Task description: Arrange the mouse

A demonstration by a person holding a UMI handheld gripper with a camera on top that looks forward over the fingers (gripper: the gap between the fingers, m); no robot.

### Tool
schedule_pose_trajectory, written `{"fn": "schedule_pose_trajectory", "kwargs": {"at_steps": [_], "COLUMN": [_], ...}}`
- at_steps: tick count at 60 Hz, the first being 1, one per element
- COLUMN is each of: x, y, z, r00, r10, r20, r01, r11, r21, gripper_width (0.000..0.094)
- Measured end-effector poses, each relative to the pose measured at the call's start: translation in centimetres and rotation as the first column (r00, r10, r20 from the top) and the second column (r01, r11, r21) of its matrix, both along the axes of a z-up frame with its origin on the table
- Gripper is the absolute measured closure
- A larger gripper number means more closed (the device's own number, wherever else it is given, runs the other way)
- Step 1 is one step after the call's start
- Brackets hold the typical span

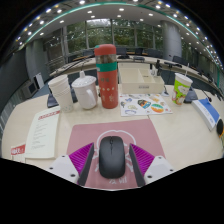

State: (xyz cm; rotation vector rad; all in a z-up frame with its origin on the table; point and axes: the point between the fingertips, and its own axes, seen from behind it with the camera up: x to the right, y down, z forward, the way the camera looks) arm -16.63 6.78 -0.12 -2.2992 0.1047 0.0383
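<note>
The black mouse (112, 157) sits on a pink mat (112, 135) laid over the pale table (185, 140), and it lies right between the gripper's (112, 160) two fingers, whose magenta pads (82, 156) flank it on either side; the pads look close against its flanks, though from here I cannot tell whether both truly press on it or a sliver of gap remains. Beyond the mat, near the middle of the table, stands a tall red tumbler (106, 76) with a green band around it (its lid is on, so whatever it holds is hidden); just beside it to the left is a squat metal mug (85, 92), and next to that a white cup (62, 92), neither showing its contents from this angle. Off to the right, well apart from these, stands a paper cup (181, 89) with a green print; its inside cannot be seen either. A colourful sheet (146, 104) lies flat behind the mat; a printed paper (42, 132) rests at the left; a blue-edged booklet (209, 112) lies at the far right.
</note>
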Motion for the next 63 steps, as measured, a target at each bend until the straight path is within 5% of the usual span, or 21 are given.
{"fn": "schedule_pose_trajectory", "kwargs": {"at_steps": [3,30,63], "x": [0.0,0.1,-1.3], "y": [-0.8,-18.8,-34.9], "z": [1.4,17.3,23.4], "r00": [1.000,0.998,0.995], "r10": [0.010,0.006,0.010], "r20": [0.011,0.065,0.097], "r01": [-0.010,-0.015,-0.027], "r11": [1.000,0.992,0.984], "r21": [0.016,0.127,0.176], "gripper_width": [0.0061,0.0077,0.0078]}}
